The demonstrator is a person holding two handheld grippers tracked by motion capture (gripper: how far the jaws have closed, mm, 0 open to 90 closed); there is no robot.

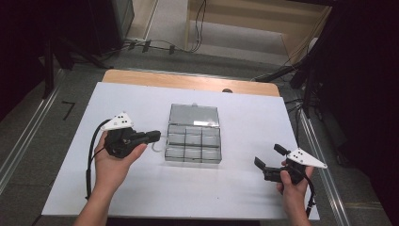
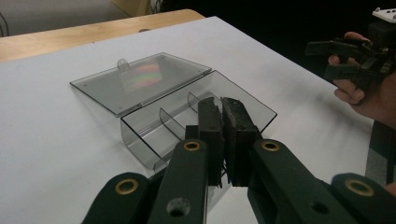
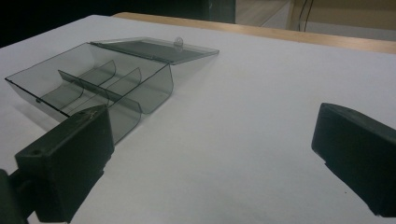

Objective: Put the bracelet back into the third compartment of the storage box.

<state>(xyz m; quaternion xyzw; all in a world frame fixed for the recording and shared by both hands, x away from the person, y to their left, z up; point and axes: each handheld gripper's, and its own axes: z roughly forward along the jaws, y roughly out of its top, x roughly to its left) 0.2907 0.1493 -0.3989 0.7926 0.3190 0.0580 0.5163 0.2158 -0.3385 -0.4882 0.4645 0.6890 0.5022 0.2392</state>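
No writing could be read on anything. A clear plastic compartment box point(image 1: 193, 140) lay open on the white table sheet point(image 1: 235, 188), its lid point(image 1: 194, 115) flat behind it. Beyond the box, a wooden table edge point(image 1: 188, 81) met grey floor with cables point(image 1: 155, 44). The left gripper point(image 1: 157, 136), just left of the box, was clenched, nothing seen between its jaws. The right gripper point(image 1: 268, 157), well right of the box, stood released.

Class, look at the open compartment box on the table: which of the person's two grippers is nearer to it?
Left. The left gripper sits shut right beside the compartment box, at its left edge. The right gripper is open and stands well off to the box's right.
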